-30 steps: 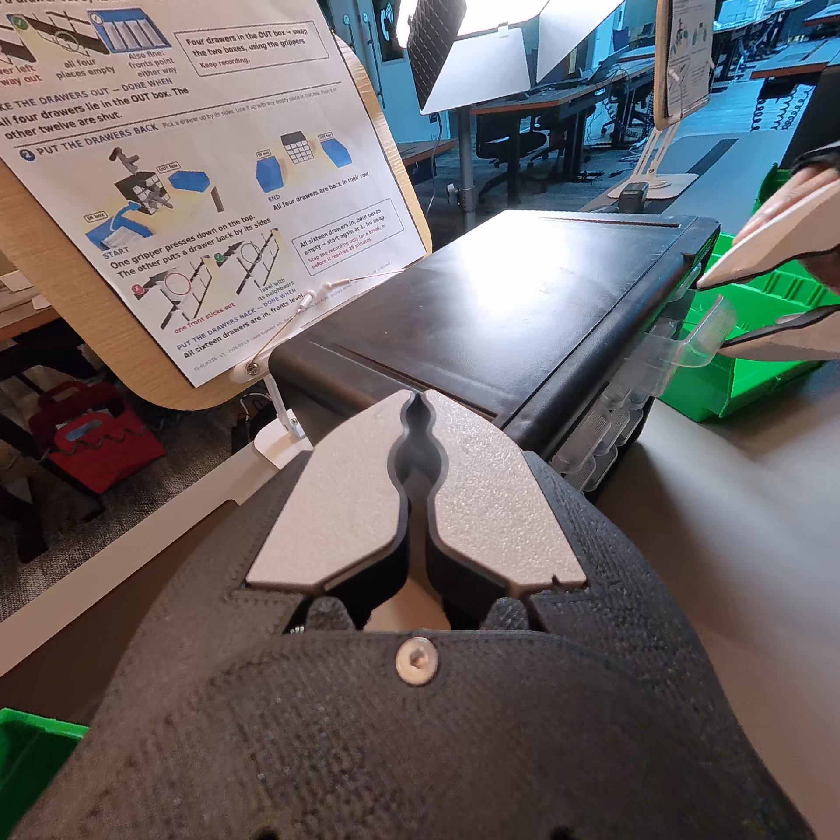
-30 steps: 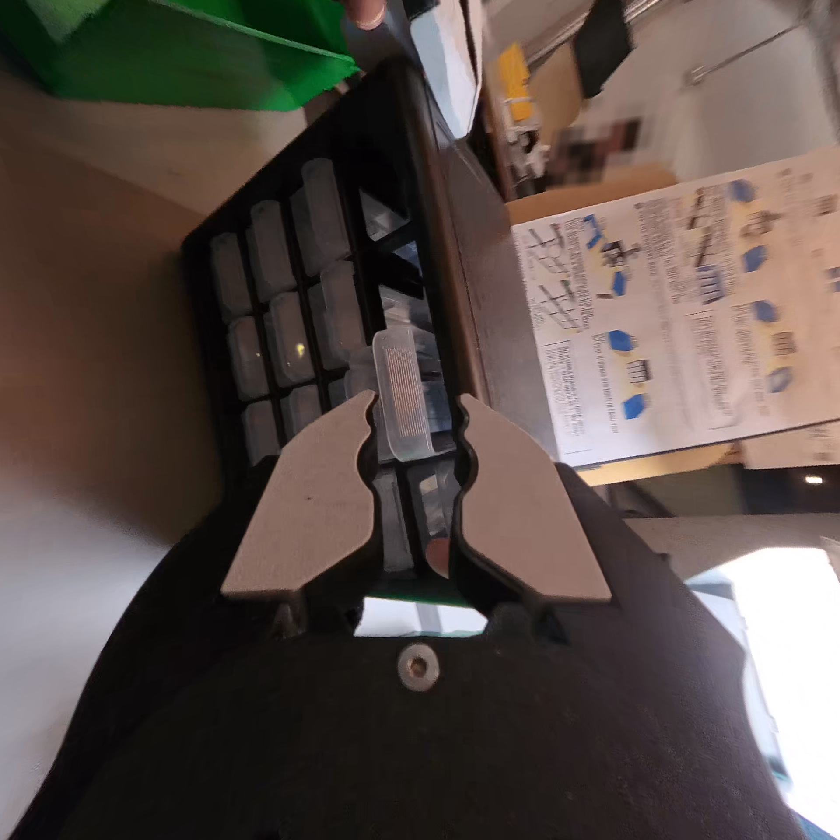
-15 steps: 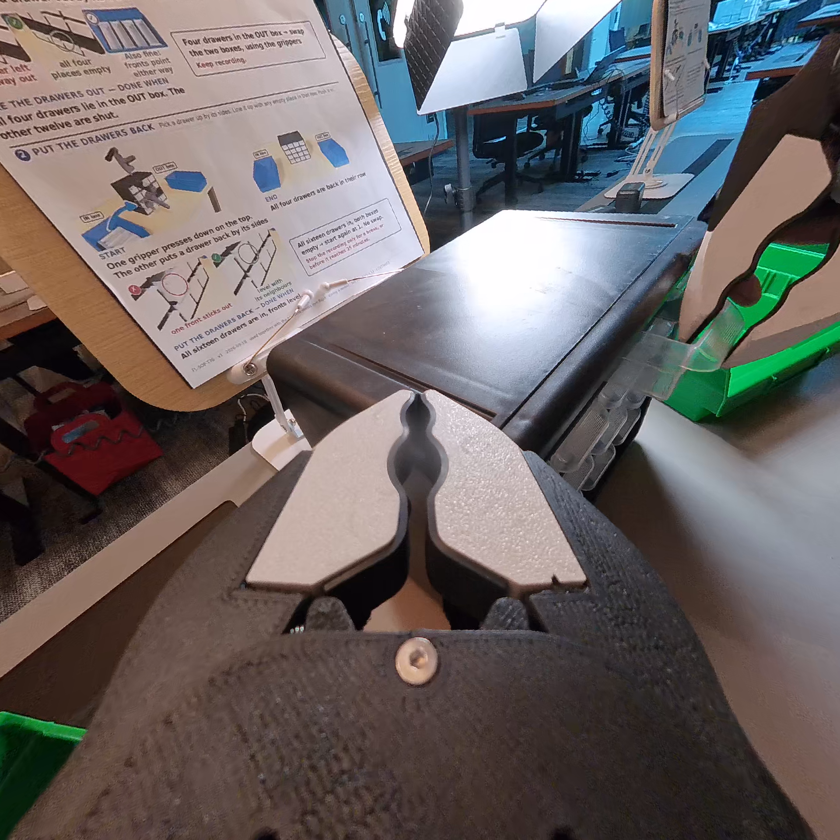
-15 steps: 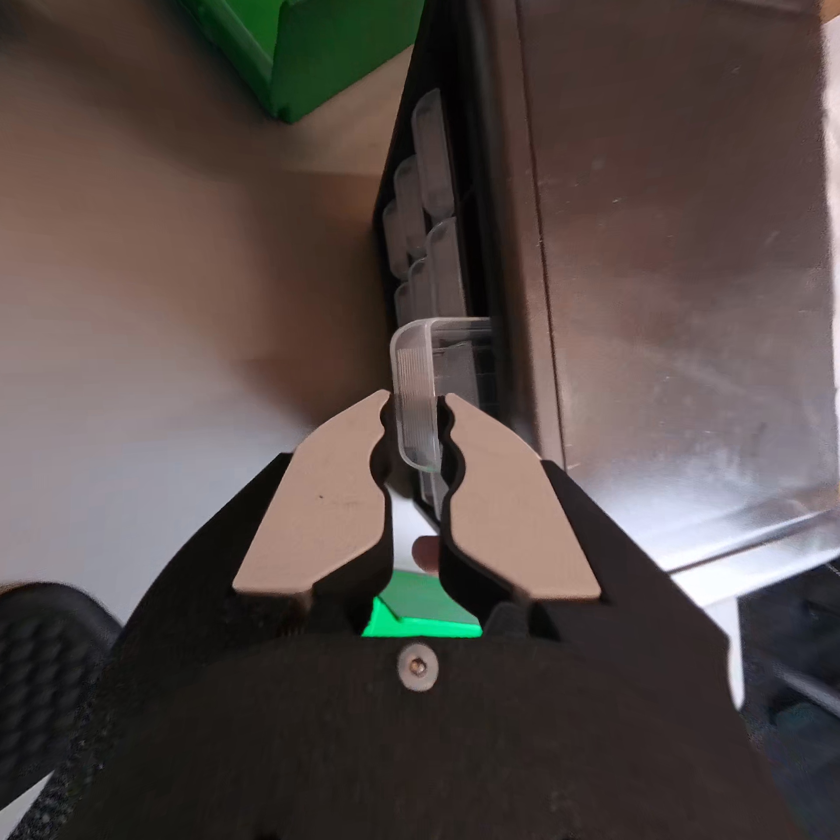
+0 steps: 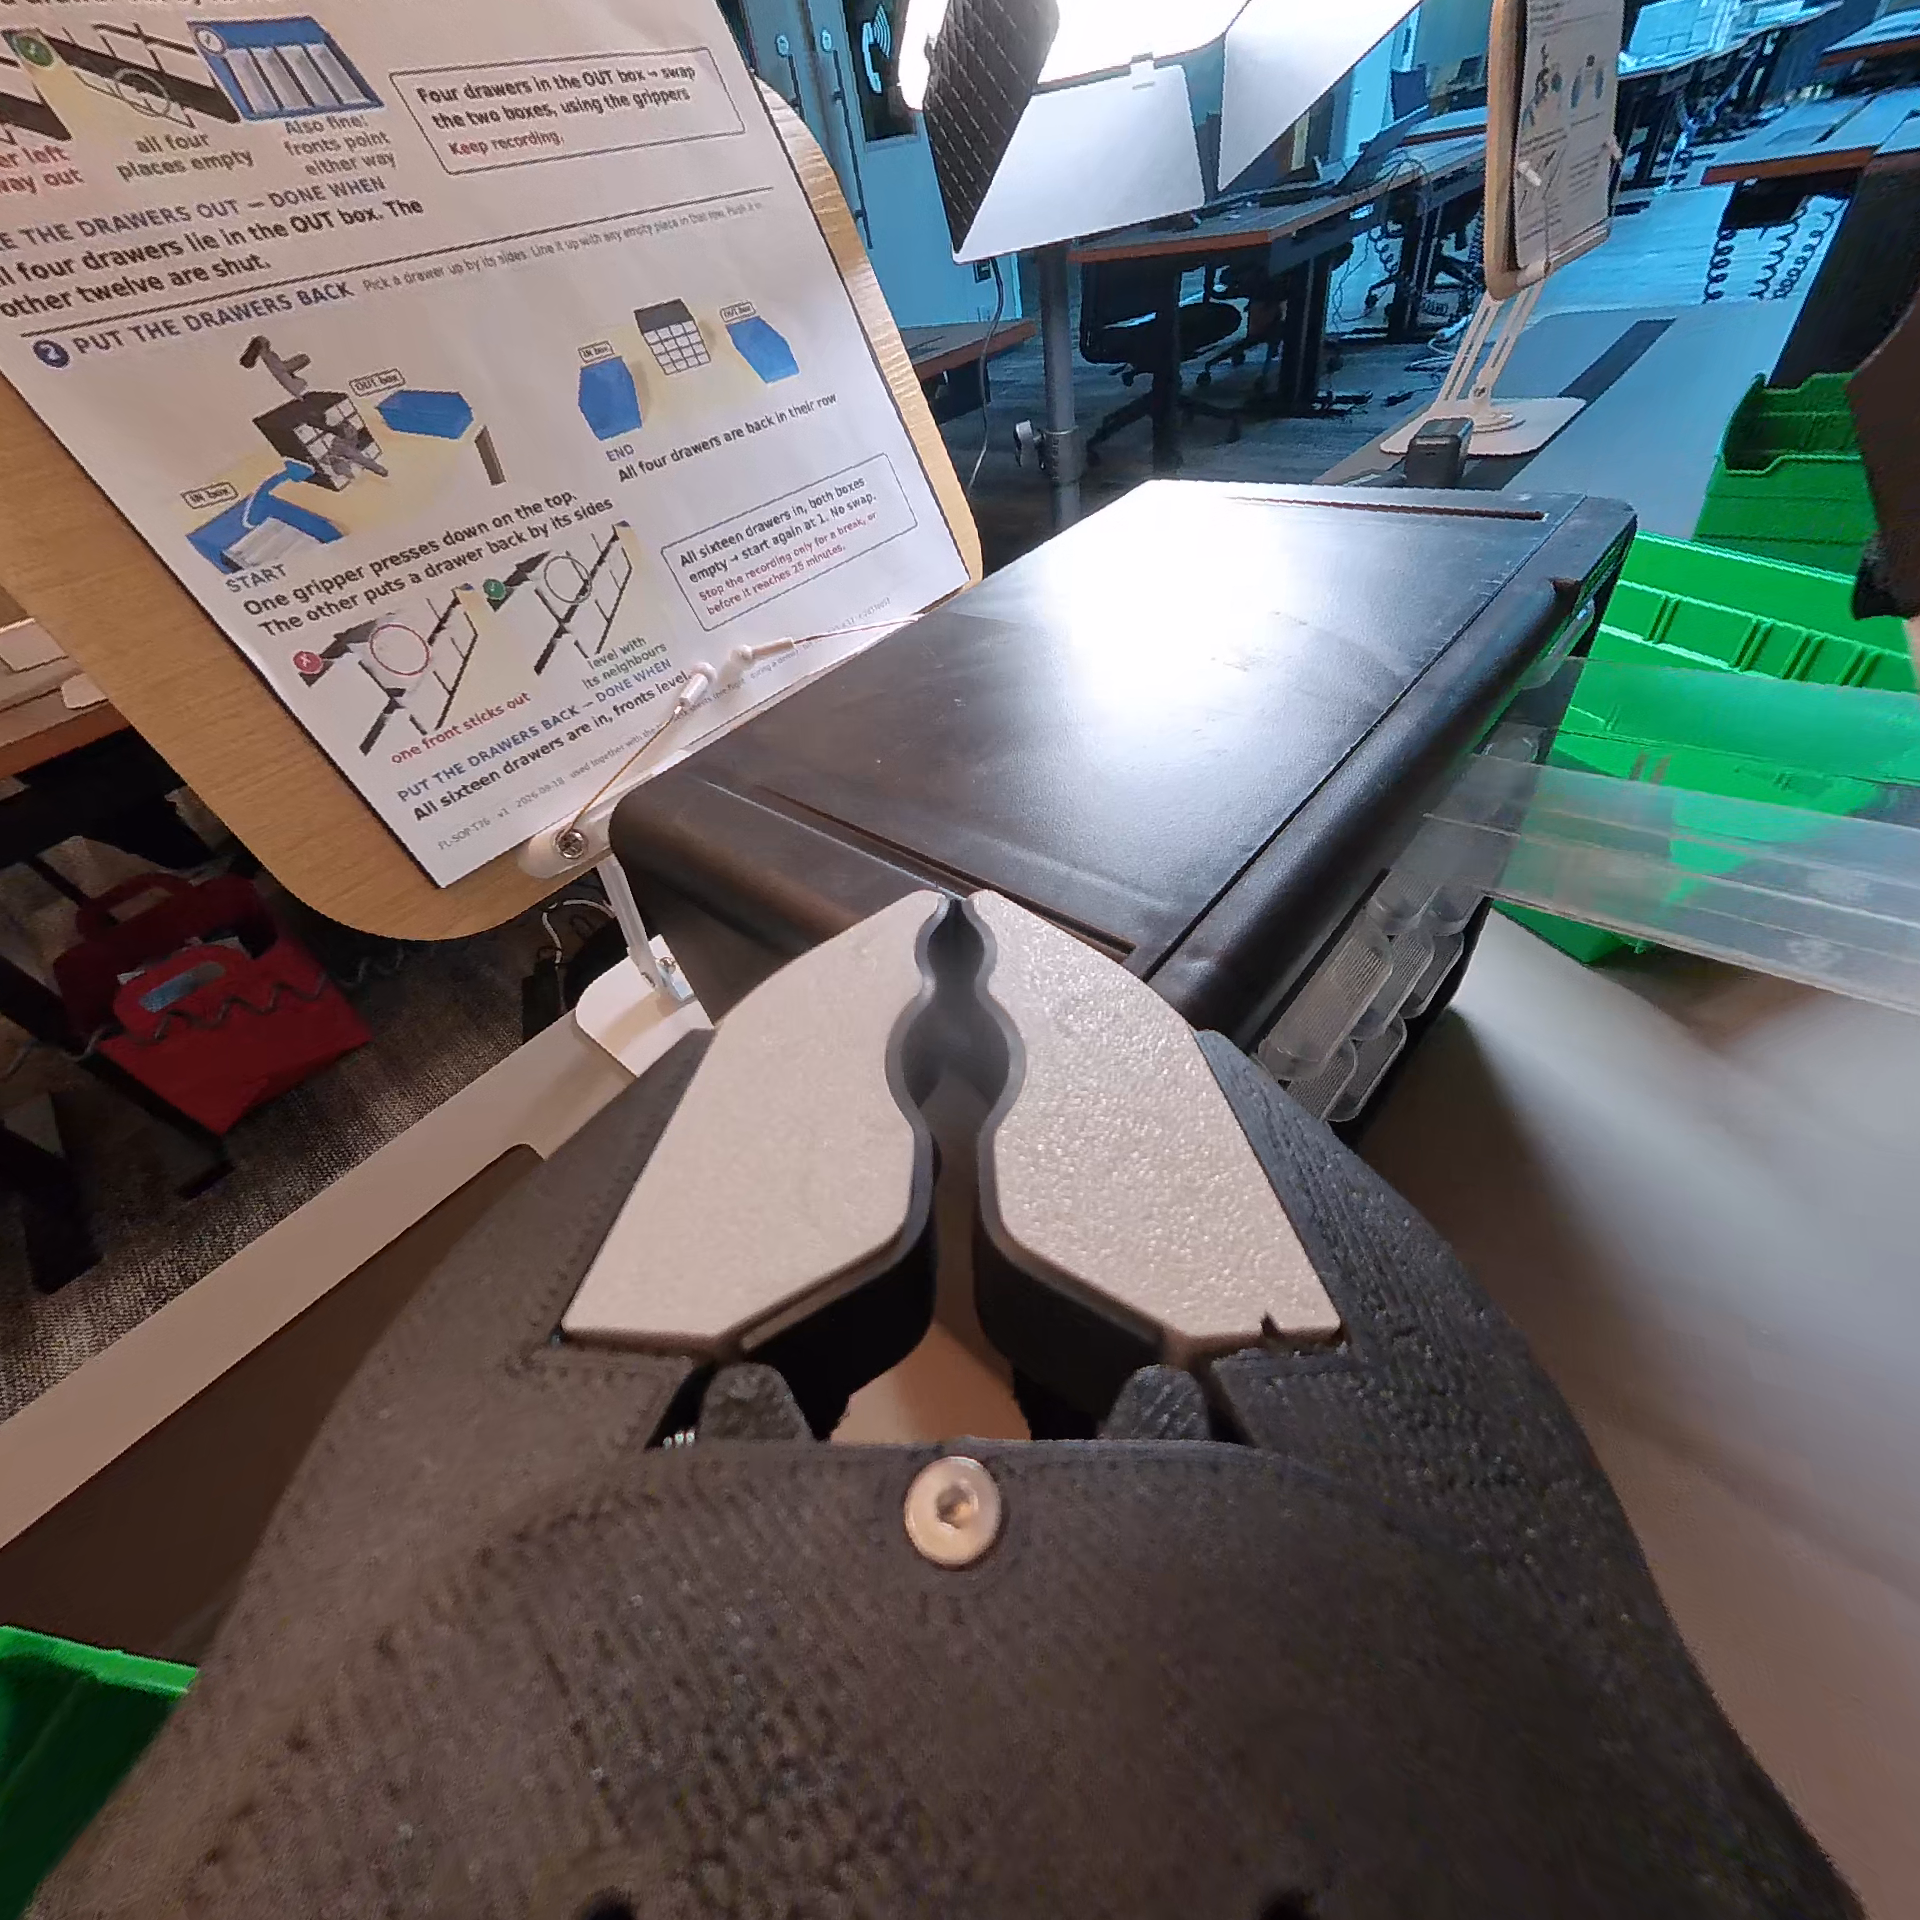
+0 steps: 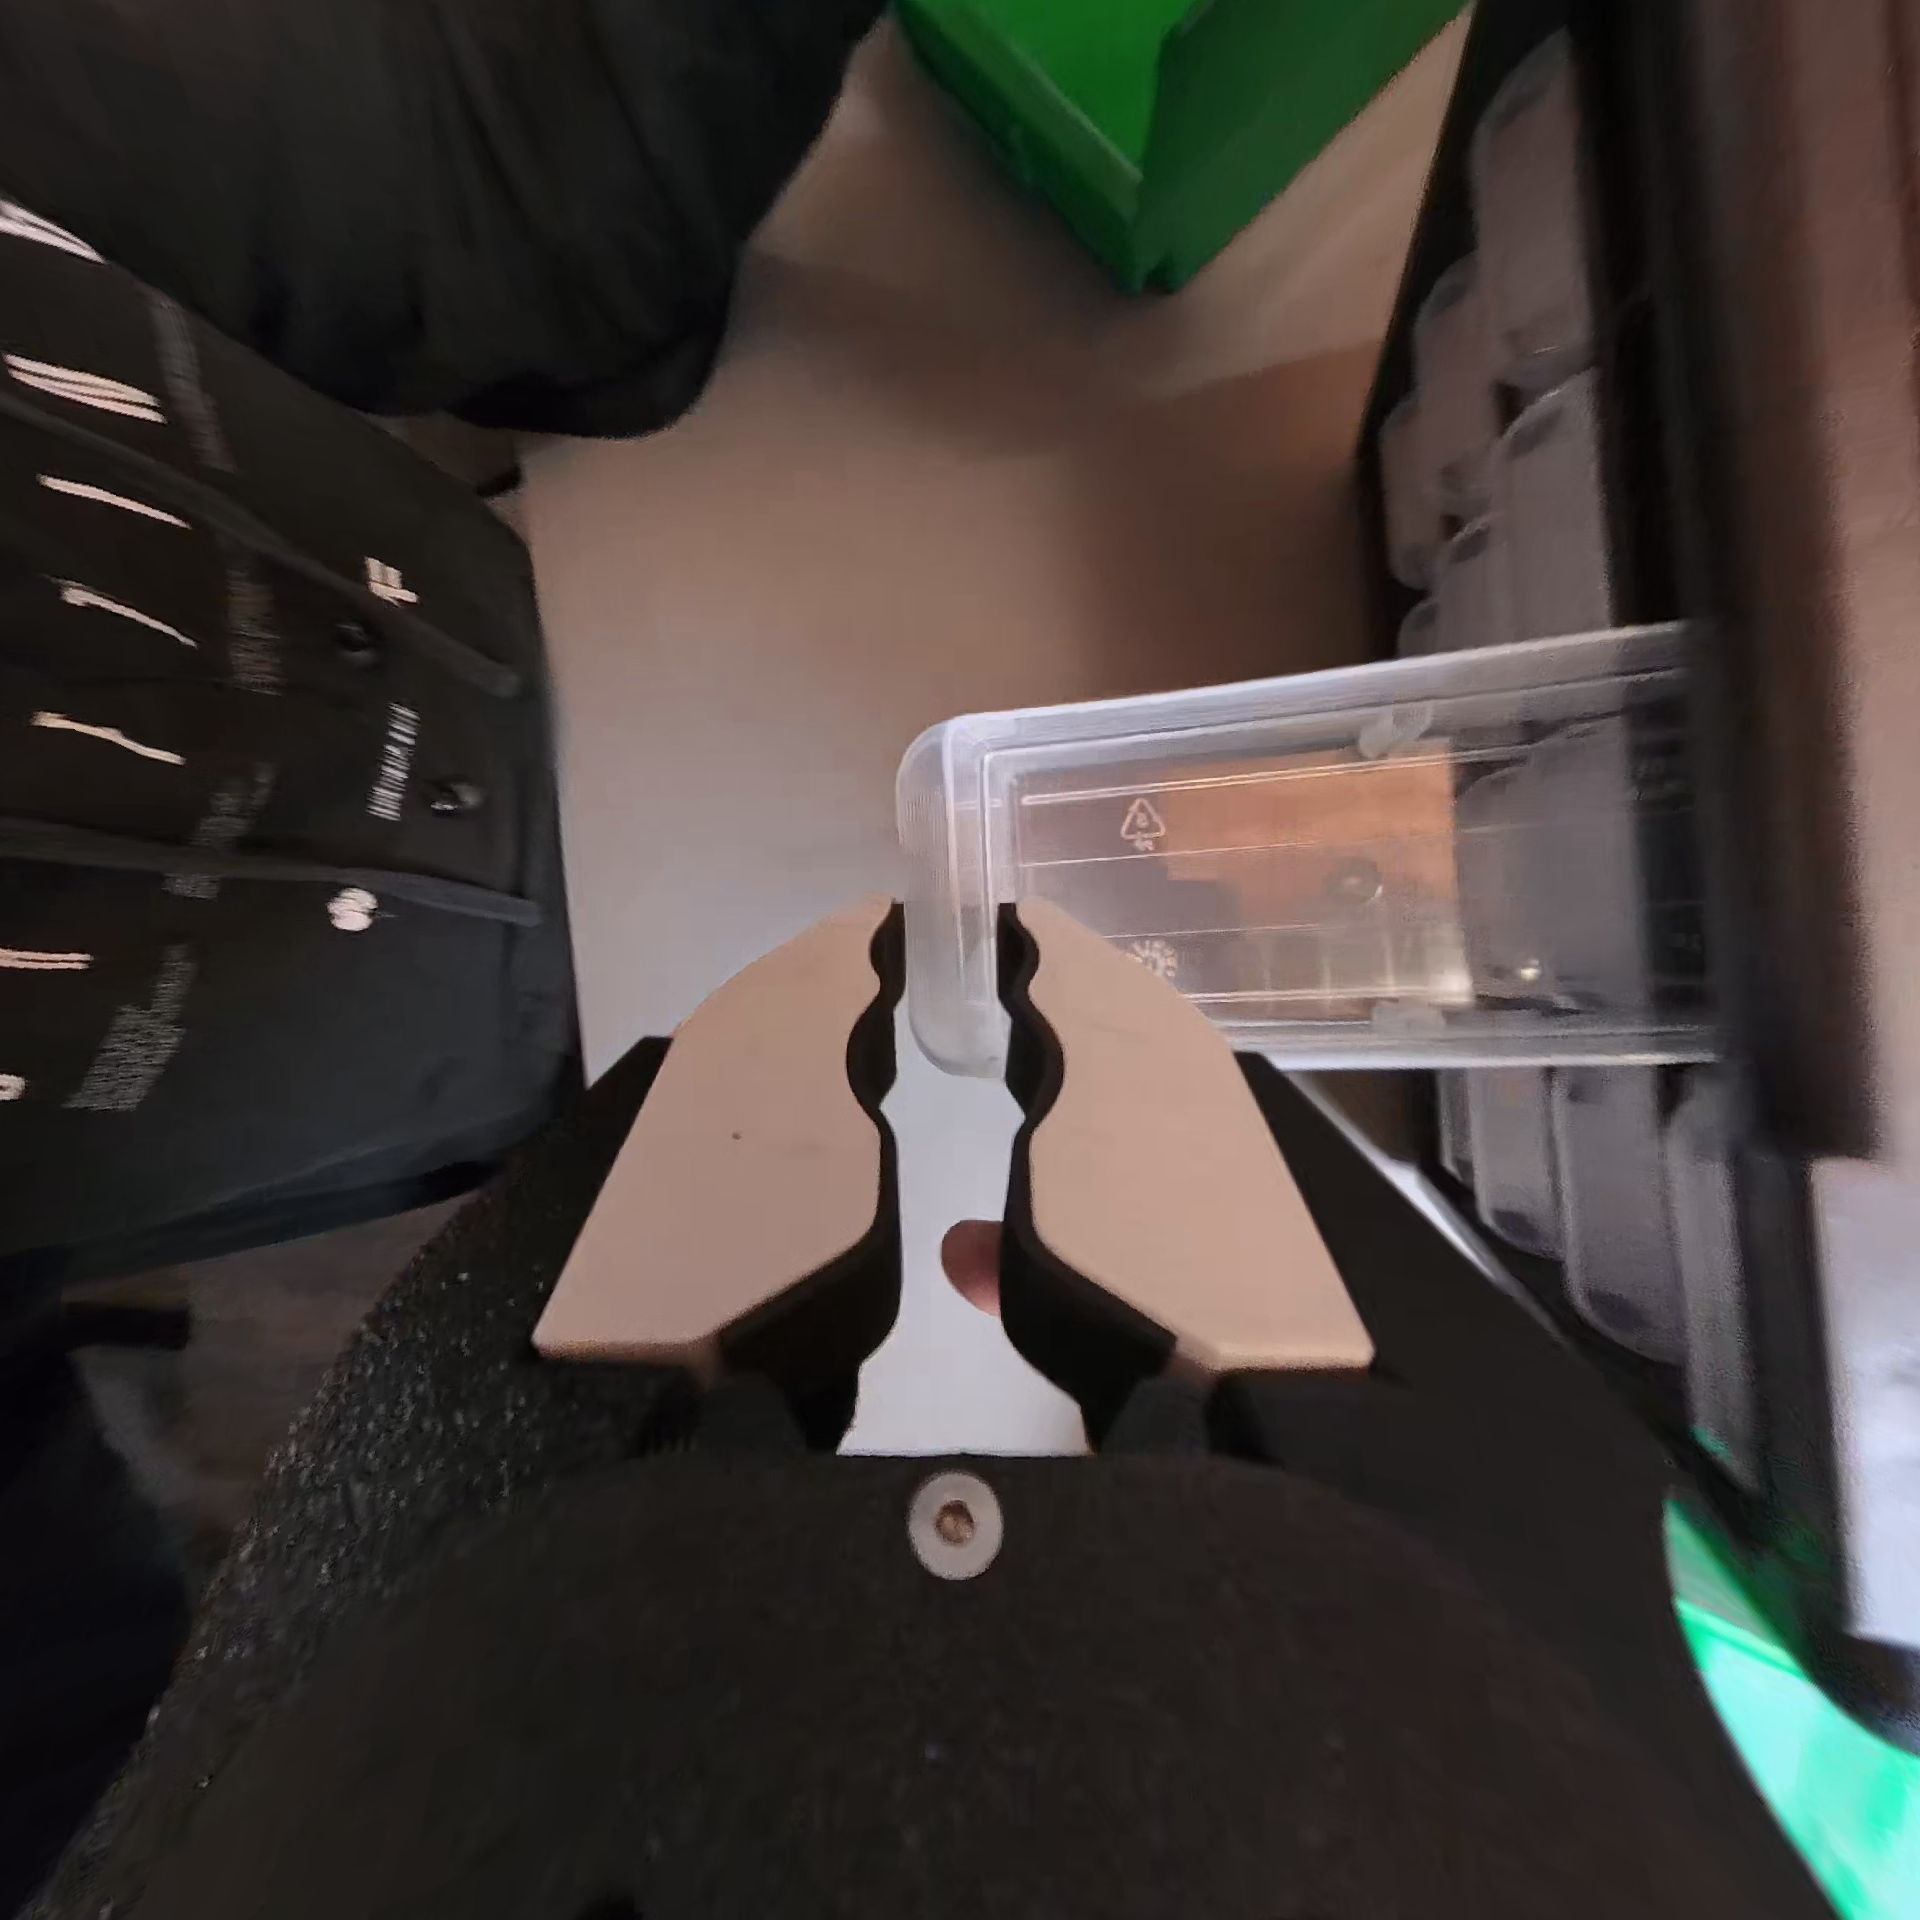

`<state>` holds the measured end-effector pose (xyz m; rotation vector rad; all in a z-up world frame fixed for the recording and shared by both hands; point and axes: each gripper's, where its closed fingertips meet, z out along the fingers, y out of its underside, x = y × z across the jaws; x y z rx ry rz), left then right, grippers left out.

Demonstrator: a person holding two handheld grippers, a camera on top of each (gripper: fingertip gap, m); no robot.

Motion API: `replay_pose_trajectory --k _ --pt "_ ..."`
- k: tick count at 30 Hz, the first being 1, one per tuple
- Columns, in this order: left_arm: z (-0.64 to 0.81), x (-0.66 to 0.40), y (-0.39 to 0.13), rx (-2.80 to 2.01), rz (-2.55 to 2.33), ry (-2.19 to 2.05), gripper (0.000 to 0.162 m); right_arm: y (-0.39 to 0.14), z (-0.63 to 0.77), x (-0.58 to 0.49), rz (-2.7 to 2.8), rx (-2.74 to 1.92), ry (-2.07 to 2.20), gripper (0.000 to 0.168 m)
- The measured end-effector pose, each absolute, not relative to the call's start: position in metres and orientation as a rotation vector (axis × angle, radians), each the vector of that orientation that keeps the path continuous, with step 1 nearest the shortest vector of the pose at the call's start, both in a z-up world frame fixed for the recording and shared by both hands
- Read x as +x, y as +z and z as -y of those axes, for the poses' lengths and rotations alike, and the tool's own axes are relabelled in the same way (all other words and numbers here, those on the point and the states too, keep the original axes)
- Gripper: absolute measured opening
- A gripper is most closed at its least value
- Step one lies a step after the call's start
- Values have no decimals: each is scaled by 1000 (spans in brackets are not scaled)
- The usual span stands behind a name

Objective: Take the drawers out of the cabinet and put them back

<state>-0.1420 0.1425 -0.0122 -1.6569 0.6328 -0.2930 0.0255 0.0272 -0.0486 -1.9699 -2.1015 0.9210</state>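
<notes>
The right claw (image 6: 948, 997) is clenched on the front lip of a clear plastic drawer (image 6: 1299, 883), its tan fingers (image 6: 748, 1132) pinching the rounded handle from both sides. The drawer stands drawn far out of the black cabinet (image 6: 1766, 623), with only its far end still inside the frame, and it is empty. More clear drawers (image 6: 1507, 436) sit shut in the cabinet's front above and below it. Beneath lies the pale surface (image 6: 935, 571), and a green bin (image 6: 1143, 125) rests on it at the far edge of the right wrist view. Dark clothing with white markings (image 6: 260, 727) fills the left of that view.

The left claw (image 5: 951, 920) is clenched on nothing, its grey fingers (image 5: 1122, 1174) meeting at the tips just near the cabinet's (image 5: 1195, 707) near corner, low over the surface (image 5: 1610, 1299). From here the drawn drawer (image 5: 1704, 842) juts to the right from the top row, in front of stacked green bins (image 5: 1766, 613). Left of the cabinet an instruction sheet (image 5: 416, 416) leans on a wooden board (image 5: 156, 707).
</notes>
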Motion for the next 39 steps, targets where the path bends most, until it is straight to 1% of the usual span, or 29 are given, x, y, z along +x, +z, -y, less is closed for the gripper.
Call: replay_pose_trajectory --k 9,11,15,19,21,24,28,33,39 --pt "-142 -142 -12 -1656 -628 -296 0 -32 40 56 2127 -1903 1328 13" --pt "-143 -142 -12 -1656 -627 -296 0 -17 58 63 2083 -1842 1487 13" --pt "-143 -142 -12 -1655 -625 -300 0 9 66 87 1919 -1762 1590 13" --pt "-143 -142 -12 -1655 -624 -301 0 23 46 117 1673 -1803 1536 13" --pt "-143 -142 -12 -1655 -623 -303 0 14 21 131 1528 -1926 1389 13" --pt "-143 -142 -12 -1655 -623 -303 0 -15 -30 151 1262 -2158 1103 13" --pt "-143 -142 -12 -1656 -621 -299 0 -52 -101 166 717 -2383 954 13" --pt "-142 -142 -12 -1655 -625 -300 0 -100 -163 181 340 -2430 739 13" --pt "-142 -142 -12 -1654 -629 -309 0 -147 -207 189 146 -2436 592 13"
